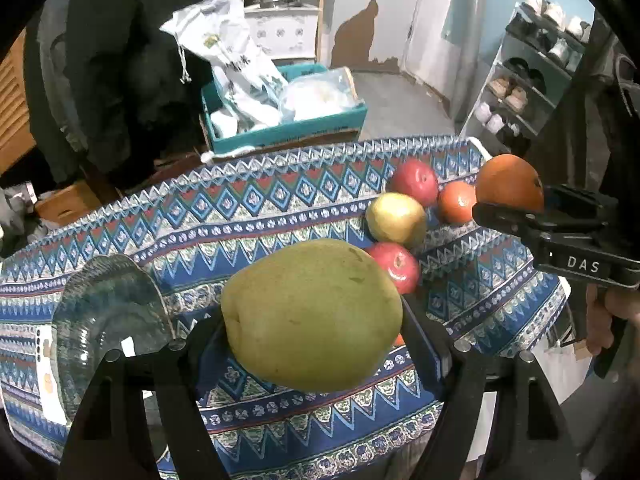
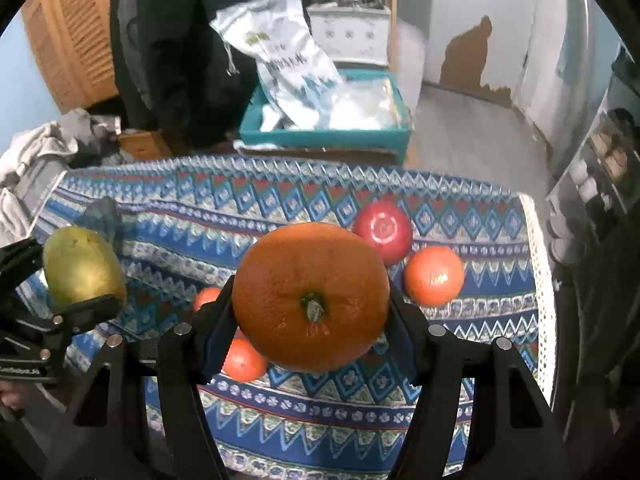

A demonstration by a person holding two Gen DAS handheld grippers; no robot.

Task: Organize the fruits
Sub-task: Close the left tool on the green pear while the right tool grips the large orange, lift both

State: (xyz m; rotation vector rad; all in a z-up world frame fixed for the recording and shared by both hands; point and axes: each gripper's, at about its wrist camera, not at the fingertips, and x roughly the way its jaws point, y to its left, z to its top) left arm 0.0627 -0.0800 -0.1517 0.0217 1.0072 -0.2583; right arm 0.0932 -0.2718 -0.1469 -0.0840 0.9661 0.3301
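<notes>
Fruit of two kinds is already off the surface: the left hand-held gripper is clamped on a big green pear, the right hand-held gripper on a large orange, each fruit pinched across its widest part with the patterned cloth visible below it. Judging by its bulk, the pear is probably the heavier load; its skin looks smooth and a little waxy, so it could slip or bruise if squeezed harder. A hold across the belly, as here, seems the safest place. The orange looks firm, and its pebbled rind should give the pads good purchase; its stem end faces the camera, clear of the pads. Both are round and would roll if set down carelessly.

On the cloth lie two red apples, a yellow-red apple and smaller oranges, grouped at the right end. A clear glass dish stands at the left end, apparently empty.
</notes>
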